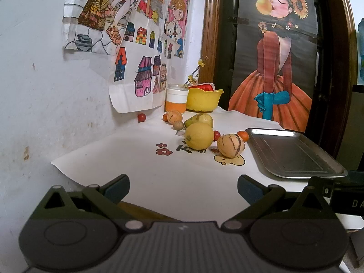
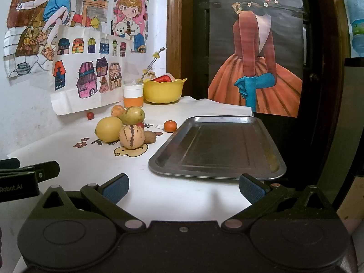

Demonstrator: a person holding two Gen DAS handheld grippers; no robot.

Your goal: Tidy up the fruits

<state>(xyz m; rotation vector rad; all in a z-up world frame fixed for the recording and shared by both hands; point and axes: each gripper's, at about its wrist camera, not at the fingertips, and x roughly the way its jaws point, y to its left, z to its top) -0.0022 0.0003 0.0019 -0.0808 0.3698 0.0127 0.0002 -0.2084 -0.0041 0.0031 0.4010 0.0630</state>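
A: Sitting at step zero. Left gripper (image 1: 183, 190) and right gripper (image 2: 183, 187) both gaping wide, gripping nothing, hovering over the near table edge.

B: Fruit location?

A: Clustering on the white cloth (image 1: 159, 175) at 11 o'clock from the right gripper. Striped melon (image 2: 132, 138) nearest, touching the lemon (image 2: 108, 129); pear (image 2: 133, 115) behind; tangerine (image 2: 170, 126) lying just beside the steel tray (image 2: 218, 147). Tray sitting at 12 to 1 o'clock, holding nothing.

B: Next move?

A: Probably reaching for the striped melon first, needing near-full opening and a centred grip. Possibly a kiwi (image 2: 150, 137) hiding behind it; hard telling from here.
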